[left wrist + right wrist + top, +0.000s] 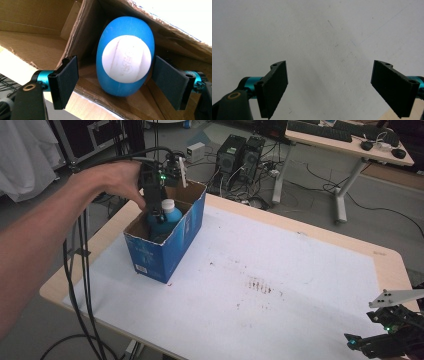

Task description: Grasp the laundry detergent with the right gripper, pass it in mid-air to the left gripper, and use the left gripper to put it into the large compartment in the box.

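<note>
A blue bottle with a white cap [167, 212] stands upright inside an open blue cardboard box [167, 251] at the table's far left. My left gripper [156, 209] reaches down into the box from above, held by a hand. In the left gripper view the bottle [125, 60] is seen cap-on between the pads [66, 80], which stand apart from its sides, so the left gripper [117, 82] is open. At the table's near right corner, my right gripper [356, 341] hovers low. Its jaws are wide and the right gripper [329, 87] is open over bare white sheet.
A white sheet [300, 270] covers the wooden table, with reddish stains [260, 285] near the middle. Cables [75, 270] hang off the left edge. Behind the table stand computer towers [240, 152] on the floor and another desk [345, 142].
</note>
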`<action>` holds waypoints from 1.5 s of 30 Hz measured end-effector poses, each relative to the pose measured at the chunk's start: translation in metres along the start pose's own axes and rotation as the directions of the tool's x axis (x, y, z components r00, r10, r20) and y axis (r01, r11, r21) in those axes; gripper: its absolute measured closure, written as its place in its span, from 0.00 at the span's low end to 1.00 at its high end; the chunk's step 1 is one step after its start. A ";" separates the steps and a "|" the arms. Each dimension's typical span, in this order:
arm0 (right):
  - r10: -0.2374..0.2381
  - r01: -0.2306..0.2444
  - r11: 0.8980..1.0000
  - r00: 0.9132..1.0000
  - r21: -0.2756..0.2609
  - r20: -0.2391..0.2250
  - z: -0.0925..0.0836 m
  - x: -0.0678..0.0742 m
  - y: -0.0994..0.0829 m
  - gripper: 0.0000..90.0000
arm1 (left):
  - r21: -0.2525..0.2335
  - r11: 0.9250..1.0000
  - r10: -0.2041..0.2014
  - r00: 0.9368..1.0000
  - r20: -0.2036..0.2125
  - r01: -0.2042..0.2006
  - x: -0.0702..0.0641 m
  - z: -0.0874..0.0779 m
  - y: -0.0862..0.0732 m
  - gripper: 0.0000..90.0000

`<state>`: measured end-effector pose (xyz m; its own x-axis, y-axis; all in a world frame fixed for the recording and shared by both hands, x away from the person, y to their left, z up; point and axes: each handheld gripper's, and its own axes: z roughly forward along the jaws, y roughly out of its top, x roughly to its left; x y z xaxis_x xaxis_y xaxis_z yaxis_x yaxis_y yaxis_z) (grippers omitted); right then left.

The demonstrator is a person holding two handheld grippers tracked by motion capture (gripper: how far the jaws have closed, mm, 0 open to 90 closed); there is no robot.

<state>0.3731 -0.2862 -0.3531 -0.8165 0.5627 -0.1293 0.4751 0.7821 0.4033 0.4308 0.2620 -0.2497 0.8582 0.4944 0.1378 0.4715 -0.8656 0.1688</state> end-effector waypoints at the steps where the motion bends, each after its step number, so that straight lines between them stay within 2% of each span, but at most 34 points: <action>1: -0.001 0.001 1.000 1.000 -0.002 0.000 0.000 0.000 0.000 0.15 | -0.001 1.000 0.002 1.000 -0.002 -0.002 0.000 -0.002 0.000 0.24; 11: 0.000 0.000 1.000 1.000 -0.005 0.005 -0.001 0.000 0.000 0.15 | -0.022 1.000 0.013 1.000 -0.026 -0.014 -0.003 -0.019 0.007 0.22; 12: 0.000 0.000 1.000 1.000 -0.005 0.005 -0.001 0.001 0.000 0.15 | -0.029 0.999 0.023 0.999 -0.032 -0.024 -0.005 -0.021 0.008 0.21; 14: -0.004 0.004 1.000 1.000 -0.002 0.005 -0.002 0.001 0.000 0.15 | -0.036 0.999 0.037 0.999 -0.017 -0.037 -0.009 -0.027 0.013 0.21; 20: 0.004 -0.004 1.000 1.000 -0.003 0.008 -0.002 0.002 0.001 0.15 | -0.058 0.992 0.106 0.994 -0.039 -0.108 -0.024 -0.042 0.036 0.21; 22: -0.007 0.007 1.000 1.000 -0.005 0.009 -0.002 0.002 0.001 0.15 | -0.061 0.991 0.114 0.993 -0.038 -0.116 -0.027 -0.044 0.040 0.21; 24: -0.003 0.003 1.000 1.000 -0.006 0.009 -0.003 0.003 0.001 0.15 | -0.061 0.986 0.153 0.988 -0.036 -0.155 -0.035 -0.046 0.052 0.21; 28: 0.000 0.000 1.000 1.000 -0.005 0.010 -0.004 0.003 0.000 0.15 | -0.063 0.982 0.178 0.983 -0.031 -0.180 -0.043 -0.045 0.063 0.21; 31: 0.004 -0.004 1.000 1.000 -0.005 0.010 -0.004 0.003 -0.001 0.15 | -0.055 0.970 0.237 0.971 -0.011 -0.237 -0.054 -0.042 0.079 0.21; 34: -0.004 0.004 1.000 1.000 -0.006 0.014 -0.005 0.004 -0.001 0.15 | -0.065 0.963 0.263 0.965 -0.011 -0.263 -0.062 -0.037 0.092 0.21; 38: -0.006 0.006 1.000 1.000 -0.008 0.014 -0.005 0.006 0.000 0.15 | -0.053 0.953 0.299 0.954 -0.005 -0.299 -0.074 -0.026 0.110 0.18; 40: -0.010 0.010 1.000 1.000 -0.005 0.012 -0.005 0.008 0.000 0.15 | -0.051 0.950 0.309 0.951 0.001 -0.308 -0.080 -0.020 0.118 0.18; 43: -0.012 0.012 1.000 1.000 -0.004 0.012 -0.004 0.009 0.001 0.15 | -0.043 0.941 0.336 0.942 0.011 -0.335 -0.089 -0.007 0.129 0.18; 45: -0.011 0.011 1.000 1.000 -0.002 0.010 -0.004 0.011 0.002 0.15 | -0.032 0.939 0.344 0.939 0.021 -0.343 -0.096 0.004 0.137 0.18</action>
<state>0.3641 -0.2795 -0.3499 -0.8181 0.5570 -0.1428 0.4657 0.7875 0.4037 0.4136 0.0952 -0.2433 0.9722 0.1647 0.1666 0.1416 -0.9797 0.1422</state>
